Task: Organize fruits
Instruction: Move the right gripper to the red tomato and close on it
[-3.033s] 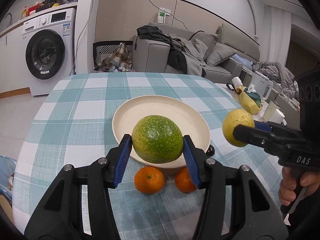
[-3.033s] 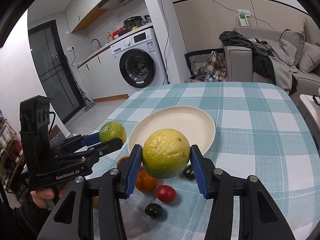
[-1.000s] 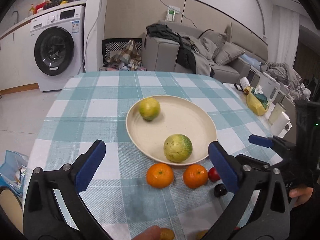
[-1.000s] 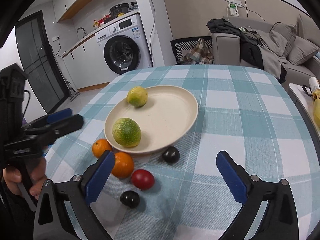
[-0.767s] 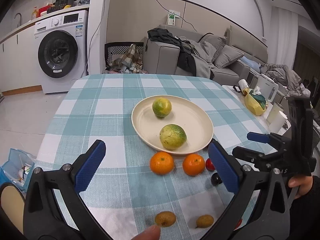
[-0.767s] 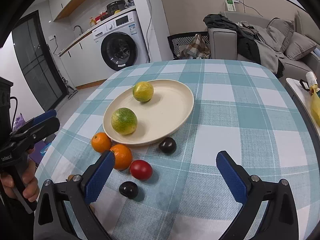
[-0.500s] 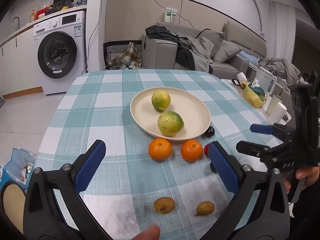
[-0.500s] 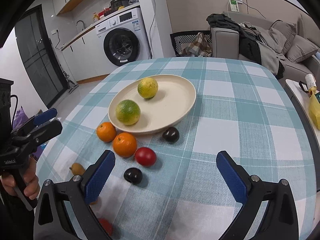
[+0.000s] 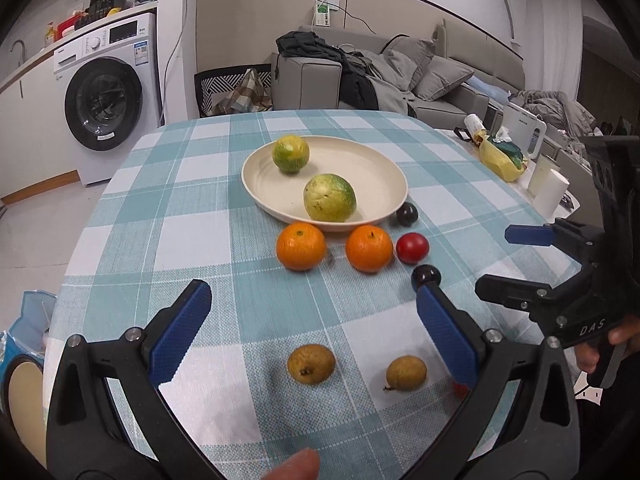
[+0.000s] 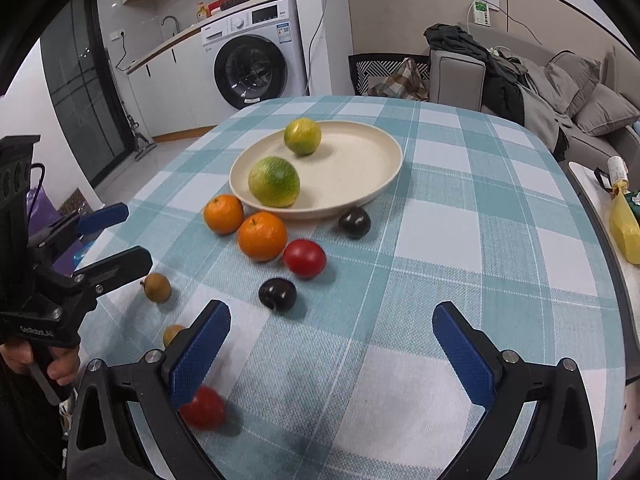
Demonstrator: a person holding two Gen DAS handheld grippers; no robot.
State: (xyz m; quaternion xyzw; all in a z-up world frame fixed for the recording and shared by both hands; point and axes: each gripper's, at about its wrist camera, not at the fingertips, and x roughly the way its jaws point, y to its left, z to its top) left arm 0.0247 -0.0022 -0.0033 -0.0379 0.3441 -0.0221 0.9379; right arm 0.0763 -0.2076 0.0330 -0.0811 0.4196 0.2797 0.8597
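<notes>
Two green-yellow citrus on the cream plate (image 9: 394, 184): larger mottled green fruit (image 9: 329, 197) at the near rim, smaller yellow-green fruit (image 9: 291, 153) toward the far left of the dish. Plate set near the middle of the tabletop (image 9: 192, 184), covered in teal-and-white check cloth.

Just near of the plate's rim, two oranges side by side: left orange (image 9: 301, 246) and right orange (image 9: 369, 248), apart from each other. Right of these, a red tomato (image 9: 412, 248), close beside the right orange. One dark plum (image 9: 407, 214) just beside the plate's right rim; a second dark plum (image 9: 426, 276) nearer, partly behind a blue pad. Nearer still, two small brown fruits lying apart on a white square: left brown fruit (image 9: 311, 363) and right brown fruit (image 9: 406, 372). In the right wrist view, another red tomato (image 10: 202, 407) at the near edge, blurred, partly behind the left pad.

Left gripper (image 9: 314, 334) above the near part of the tabletop, jaws spread wide, nothing between them, the brown fruits below the gap. Right gripper (image 10: 330, 344) likewise wide and empty, held off to the right of the fruit. A fingertip (image 9: 294, 466) at the bottom of the left wrist view.

Beyond the tabletop, a washing machine (image 9: 108, 88) at far left and a grey sofa (image 9: 432, 76) with cushions and clothing at far right.
</notes>
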